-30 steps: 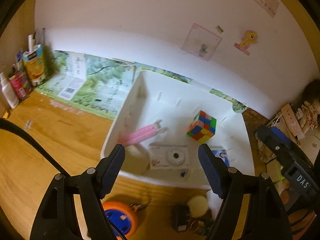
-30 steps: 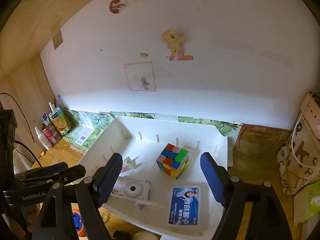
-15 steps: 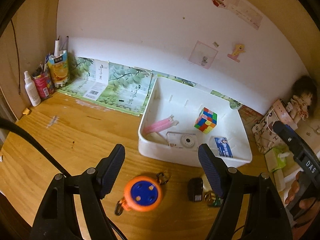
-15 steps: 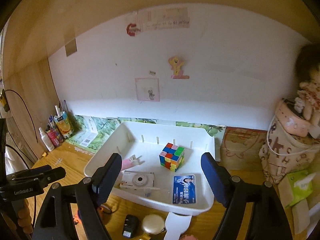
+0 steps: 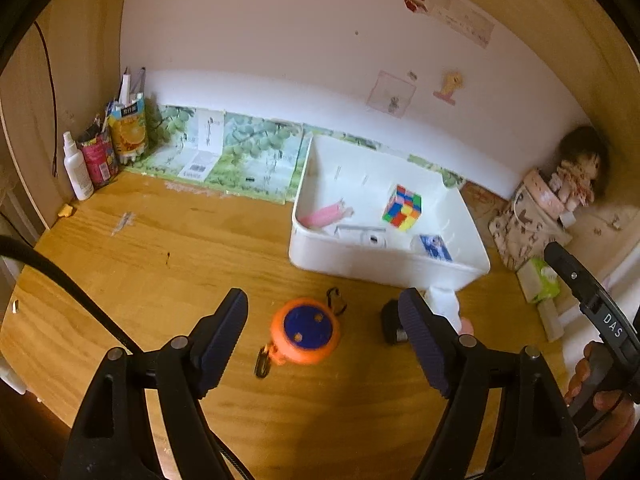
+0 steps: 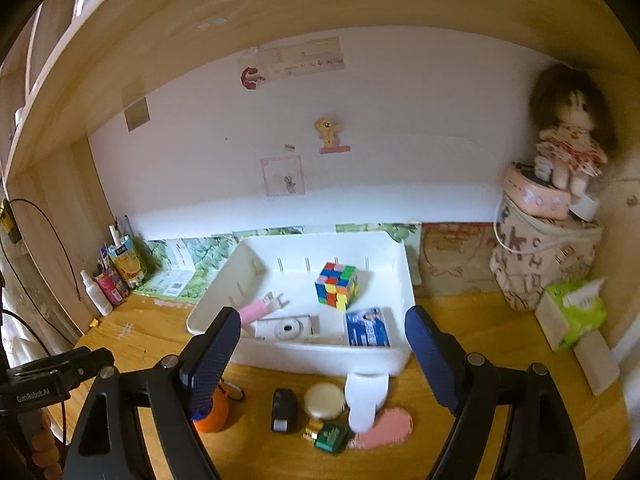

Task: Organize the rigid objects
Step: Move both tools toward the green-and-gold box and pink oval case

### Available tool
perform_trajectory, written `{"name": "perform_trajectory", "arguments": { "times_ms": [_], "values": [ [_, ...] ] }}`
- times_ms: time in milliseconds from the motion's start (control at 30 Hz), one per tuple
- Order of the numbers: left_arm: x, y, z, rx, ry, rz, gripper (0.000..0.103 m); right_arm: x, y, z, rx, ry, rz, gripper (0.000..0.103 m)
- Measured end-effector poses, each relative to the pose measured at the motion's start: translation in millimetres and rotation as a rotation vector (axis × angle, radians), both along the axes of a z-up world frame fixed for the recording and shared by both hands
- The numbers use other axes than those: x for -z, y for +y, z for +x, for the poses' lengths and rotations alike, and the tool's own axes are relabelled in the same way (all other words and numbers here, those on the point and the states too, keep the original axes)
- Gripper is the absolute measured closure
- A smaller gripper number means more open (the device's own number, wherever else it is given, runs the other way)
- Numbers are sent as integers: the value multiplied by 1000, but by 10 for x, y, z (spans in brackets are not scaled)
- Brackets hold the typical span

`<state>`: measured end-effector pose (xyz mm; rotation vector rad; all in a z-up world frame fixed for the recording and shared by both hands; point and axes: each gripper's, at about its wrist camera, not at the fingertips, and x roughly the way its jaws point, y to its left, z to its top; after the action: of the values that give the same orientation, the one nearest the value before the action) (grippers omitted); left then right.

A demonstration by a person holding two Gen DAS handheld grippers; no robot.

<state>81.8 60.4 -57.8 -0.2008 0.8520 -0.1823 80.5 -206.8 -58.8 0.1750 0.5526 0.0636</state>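
A: Left gripper (image 5: 324,334) first. Jaws?

B: Spread wide, empty. Nothing touches either pad. It hangs above the wooden desk (image 5: 160,264), on the near side of the white bin (image 5: 384,268).

A: What lies under it?

B: An orange round gadget with a blue face (image 5: 306,330), clips at both ends, flat on the desk between the fingers in view but below them, not touched. Just right of it, a small black object (image 5: 390,322), partly hidden behind the right finger.

A: Right gripper (image 6: 322,344)?

B: Also empty, jaws opening at this moment. It too hangs on the near side of the bin, clear of everything.

A: Items near the bin's front wall, from the right wrist view?

B: A row on the desk: the black object, a cream round compact (image 6: 324,400), a white cup-like piece (image 6: 366,398) touching the bin's front wall, a small green-and-gold thing (image 6: 330,436), a pink flat piece (image 6: 384,428). The orange gadget shows behind the left finger.

A: Inside the bin?

B: A Rubik's cube (image 6: 336,285) toward the back, a white compact camera (image 6: 286,326) at the front, a pink item (image 6: 260,310) left of the camera, a blue printed card (image 6: 367,327) right of it.

A: Beyond the bin?

B: Left of it, a juice carton (image 5: 128,132) and a white spray bottle (image 5: 78,170) at the side panel. Right of it, a doll (image 6: 568,136) seated atop a patterned pouch (image 6: 544,256).
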Motion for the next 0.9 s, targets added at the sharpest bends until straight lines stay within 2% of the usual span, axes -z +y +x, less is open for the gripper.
{"name": "perform_trajectory", "arguments": {
  "times_ms": [467, 733, 900],
  "values": [
    [287, -56, -328, 148, 121, -6, 22, 379, 160, -620, 89, 65, -21, 18],
    [363, -202, -376, 180, 154, -24, 22, 519, 184, -735, 85, 89, -50, 18],
    [403, -324, -305, 161, 173, -33, 22, 578, 116, -708, 61, 95, -66, 18]
  ]
}}
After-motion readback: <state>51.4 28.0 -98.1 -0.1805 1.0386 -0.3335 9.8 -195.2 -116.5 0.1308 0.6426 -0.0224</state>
